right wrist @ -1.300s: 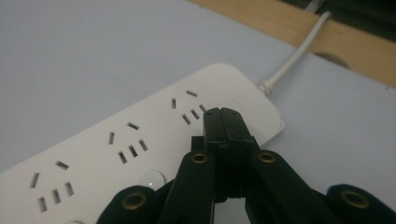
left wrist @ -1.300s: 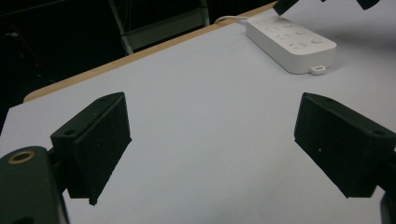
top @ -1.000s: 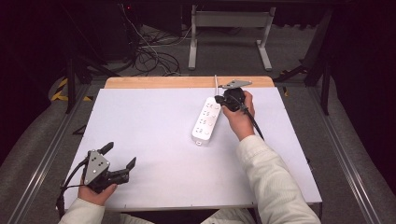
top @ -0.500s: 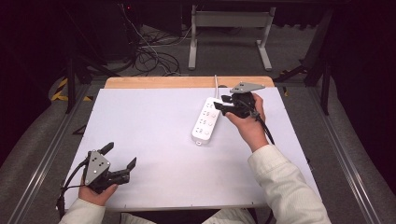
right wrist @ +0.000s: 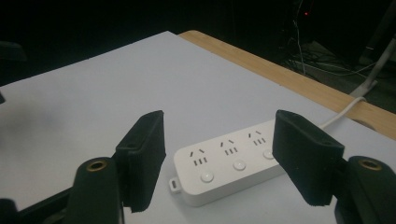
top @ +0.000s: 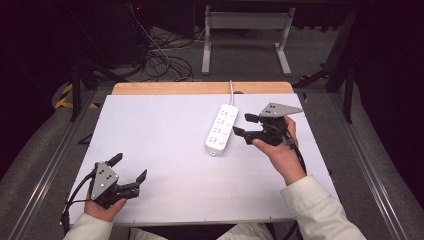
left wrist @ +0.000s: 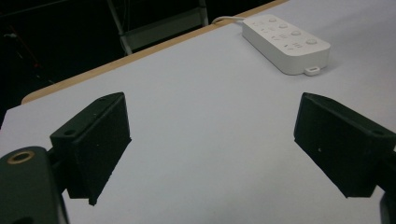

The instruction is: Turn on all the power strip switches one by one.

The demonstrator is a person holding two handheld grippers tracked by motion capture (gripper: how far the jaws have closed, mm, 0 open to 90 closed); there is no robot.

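The white power strip (top: 222,129) lies at upper centre of the counter (top: 165,130). Just right of it, the right tongs (top: 241,125) have just been opening and stand wide, empty. The left tongs (top: 129,170), lower left, gape wide. To grip well, square up across the strip's narrow body.

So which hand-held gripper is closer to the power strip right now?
The right hand-held gripper: it hovers just right of the white power strip, jaws open toward it and apart from it. The left hand-held gripper sits far off at the table's near-left corner.
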